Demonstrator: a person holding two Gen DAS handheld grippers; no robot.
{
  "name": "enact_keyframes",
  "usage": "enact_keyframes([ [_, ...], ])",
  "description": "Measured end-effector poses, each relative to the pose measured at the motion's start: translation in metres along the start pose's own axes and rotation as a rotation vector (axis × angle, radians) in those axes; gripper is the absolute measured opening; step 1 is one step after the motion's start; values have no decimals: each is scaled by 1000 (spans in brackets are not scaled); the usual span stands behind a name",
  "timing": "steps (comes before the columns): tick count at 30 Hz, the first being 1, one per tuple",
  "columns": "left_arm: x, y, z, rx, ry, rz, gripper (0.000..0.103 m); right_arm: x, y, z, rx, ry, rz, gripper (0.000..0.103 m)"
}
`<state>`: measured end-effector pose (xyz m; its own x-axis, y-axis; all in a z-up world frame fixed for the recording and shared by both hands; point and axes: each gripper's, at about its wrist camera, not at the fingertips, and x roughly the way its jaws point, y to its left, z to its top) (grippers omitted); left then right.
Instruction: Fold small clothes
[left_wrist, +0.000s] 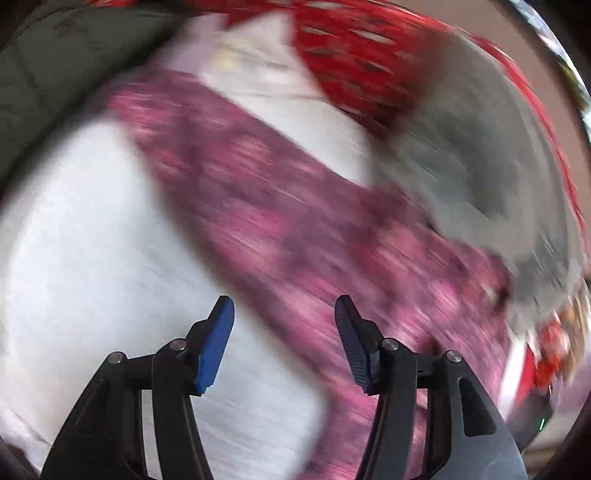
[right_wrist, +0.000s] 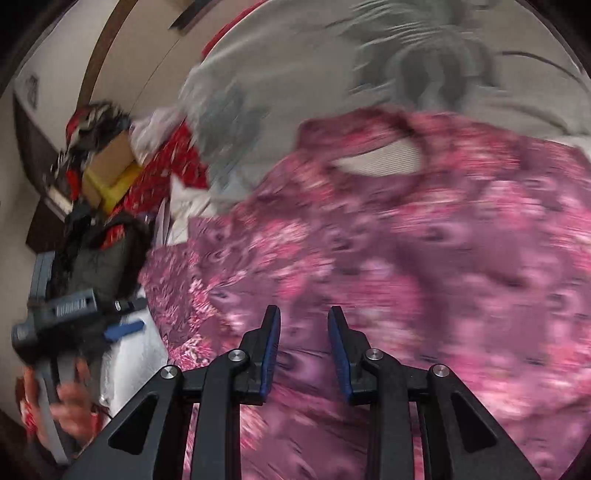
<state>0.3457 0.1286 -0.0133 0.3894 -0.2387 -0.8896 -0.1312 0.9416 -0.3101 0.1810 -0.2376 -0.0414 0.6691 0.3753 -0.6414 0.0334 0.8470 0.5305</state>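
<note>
On the white bed sheet (left_wrist: 92, 229), one pink floral garment (right_wrist: 424, 251) lies spread, neck opening at far side. Left gripper (left_wrist: 284, 343): jaws apart, nothing between, over the garment's edge. Right gripper (right_wrist: 303, 350): jaws narrowly apart, empty, above the cloth. One grey patterned cover (right_wrist: 369, 74) beyond.

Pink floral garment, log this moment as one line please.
pink floral garment: spread on white surface | left gripper: open, empty | right gripper: open, empty, above garment
</note>
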Motion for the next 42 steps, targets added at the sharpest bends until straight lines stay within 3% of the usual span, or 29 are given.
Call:
enact_keyframes([
  [2, 5, 33, 31, -54, -8, 65, 55, 17, 8, -11, -56, 8, -32, 31],
  [4, 17, 50, 50, -104, -13, 91, 55, 17, 12, -21, -108, -69, -47, 31],
  [11, 65, 98, 96, -240, 0, 107, 55, 8, 2, -22, -83, -86, -10, 31],
  [14, 69, 93, 109, -235, -68, 117, 62, 9, 3, -22, -84, -91, -5, 31],
  [17, 76, 87, 121, -195, -88, 103, 62, 10, 1, -22, -77, -95, 8, 32],
  [19, 80, 86, 124, -206, -96, 95, 48, 10, 1, -22, -75, -97, 13, 32],
  [21, 81, 84, 126, -207, -90, 72, 2, 9, -1, -23, -74, -100, 18, 32],
  [24, 64, 86, 121, -239, -114, -3, 2, 8, -2, -24, -72, -102, 23, 32],
  [31, 4, 51, 93, -117, -169, -86, 2, 9, -1, -23, -74, -99, 15, 32],
  [42, -37, -67, 36, 54, -122, -197, 3, -9, 4, -6, -54, -20, -46, 34],
])
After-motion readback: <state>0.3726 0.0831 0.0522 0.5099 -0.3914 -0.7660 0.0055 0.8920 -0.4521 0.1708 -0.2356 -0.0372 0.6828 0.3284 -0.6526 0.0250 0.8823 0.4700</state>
